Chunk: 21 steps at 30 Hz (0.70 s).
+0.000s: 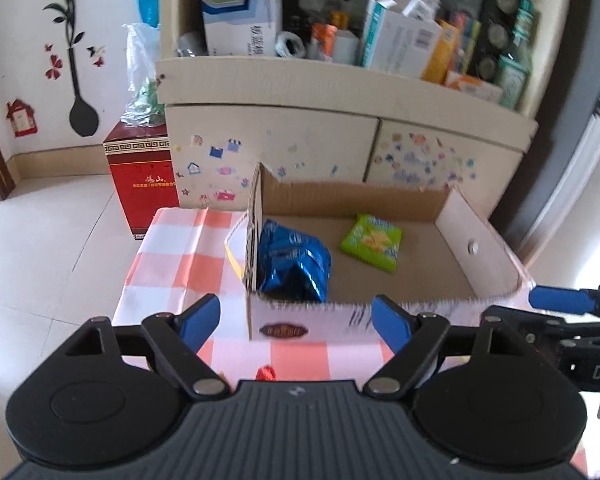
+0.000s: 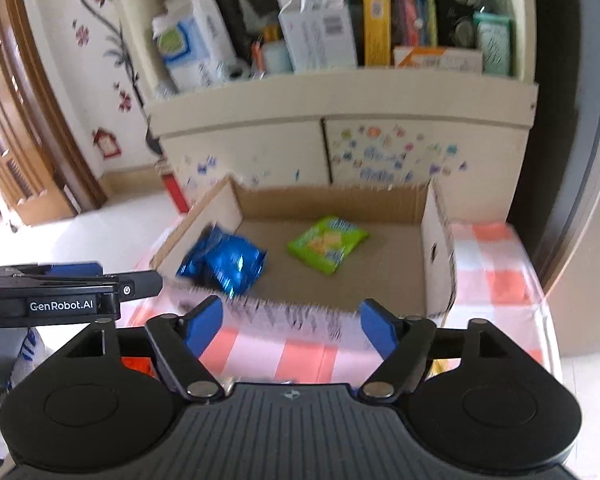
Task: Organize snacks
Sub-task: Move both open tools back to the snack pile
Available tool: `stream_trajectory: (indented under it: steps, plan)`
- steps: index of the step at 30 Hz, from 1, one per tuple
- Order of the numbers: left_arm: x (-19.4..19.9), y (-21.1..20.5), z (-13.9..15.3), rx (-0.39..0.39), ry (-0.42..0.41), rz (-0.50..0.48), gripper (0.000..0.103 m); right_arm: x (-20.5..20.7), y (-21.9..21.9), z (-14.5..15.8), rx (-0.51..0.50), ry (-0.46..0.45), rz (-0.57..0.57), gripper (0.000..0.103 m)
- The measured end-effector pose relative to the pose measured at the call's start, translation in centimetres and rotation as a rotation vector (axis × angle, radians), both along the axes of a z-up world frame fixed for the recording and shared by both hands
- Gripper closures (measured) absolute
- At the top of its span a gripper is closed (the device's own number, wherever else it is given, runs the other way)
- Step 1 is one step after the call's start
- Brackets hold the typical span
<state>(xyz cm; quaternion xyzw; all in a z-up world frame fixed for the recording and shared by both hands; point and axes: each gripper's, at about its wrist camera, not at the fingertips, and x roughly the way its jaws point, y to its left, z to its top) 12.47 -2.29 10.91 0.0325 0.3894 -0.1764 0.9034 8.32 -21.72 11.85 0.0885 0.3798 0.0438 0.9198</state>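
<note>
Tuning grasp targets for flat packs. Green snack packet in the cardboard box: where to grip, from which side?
The green packet lies flat on the floor of the box, clear of the blue bag and the walls. Probably best to come from above, over the low near wall, and pinch one crimped end edge, jaws across its thin side. Flat faces offer no hold.

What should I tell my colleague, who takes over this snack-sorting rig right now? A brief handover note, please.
Left claw: open, holding nothing.
Right claw: open, holding nothing.
Both sit just in front of the cardboard box on the checked tablecloth.
Done: blue foil pack lies in the box by its left wall; green snack pack lies flat mid-box.
Left: a small red item on the cloth near the left claw, partly hidden. Others may be out of view.
</note>
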Motion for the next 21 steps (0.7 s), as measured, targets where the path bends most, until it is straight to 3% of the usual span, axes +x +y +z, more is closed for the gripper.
stream_trajectory:
  steps: [10,21]
  plan:
    - [-5.4,-1.0,-1.1,0.155,-0.035,-0.223,0.02,-1.6,-0.2,-1.0,0.042,0.115,-0.046,0.016]
    - [-9.2,-1.1,-4.1,0.274,-0.057,-0.437,0.02,-4.5,-0.4,-1.5,0.083,0.19,-0.102,0.013]
